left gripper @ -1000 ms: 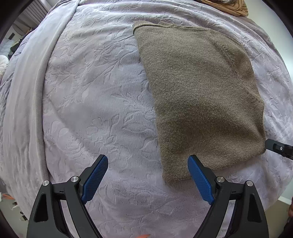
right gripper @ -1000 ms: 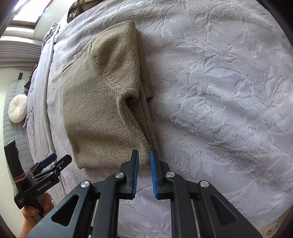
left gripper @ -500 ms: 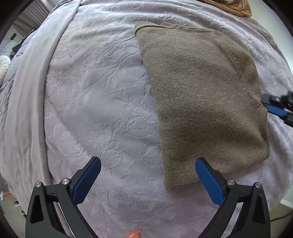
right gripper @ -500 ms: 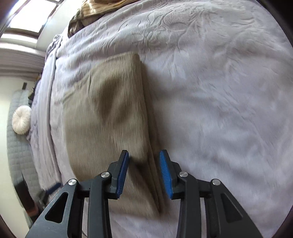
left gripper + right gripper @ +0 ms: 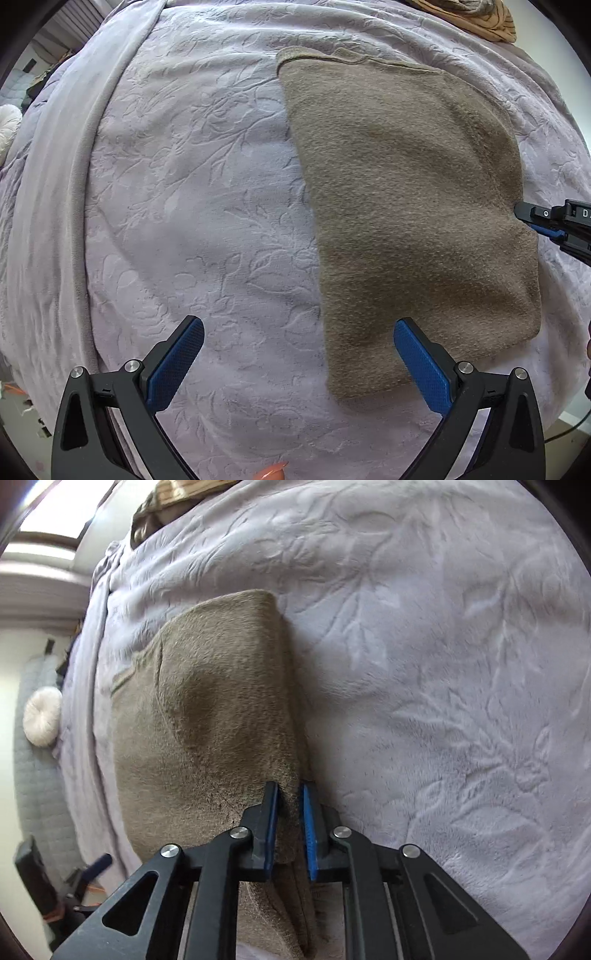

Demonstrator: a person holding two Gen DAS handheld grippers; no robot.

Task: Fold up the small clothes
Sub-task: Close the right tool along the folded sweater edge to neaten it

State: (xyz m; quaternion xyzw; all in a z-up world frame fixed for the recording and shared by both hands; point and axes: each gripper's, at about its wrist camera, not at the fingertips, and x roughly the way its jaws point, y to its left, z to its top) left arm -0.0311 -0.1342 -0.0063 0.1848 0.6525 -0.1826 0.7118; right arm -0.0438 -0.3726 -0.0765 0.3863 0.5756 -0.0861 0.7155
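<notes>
While the folded brown garment point(image 5: 410, 221) lies flat on the lilac embossed bedspread point(image 5: 192, 206), the two grippers stand at opposite edges of it. No container shows in either view; the bedspread is the only bearing surface, and it carries the garment plus a tan striped cloth point(image 5: 476, 14) at its far edge.

Left gripper point(image 5: 298, 363): the jaws stand spread wide, pointing straight down at the bed. Nothing is between the blue pads point(image 5: 421, 365). The right-hand pad overlaps the near left corner of the garment in the picture; whether it touches the fabric cannot be told. The left-hand pad hangs over bare bedspread. Most of the garment lies ahead and to the right of this gripper.

Right gripper point(image 5: 290, 829): the jaws have just been closing and now stand narrow, with the thick folded edge of the garment between them. In the right wrist view the fabric fills the gap and both pads press on it. In the left wrist view the same gripper point(image 5: 543, 221) meets the garment's right edge about midway along it.

A round white cushion point(image 5: 42, 716) rests on a grey quilted surface point(image 5: 33, 786) beside the bed, well apart from the garment.
</notes>
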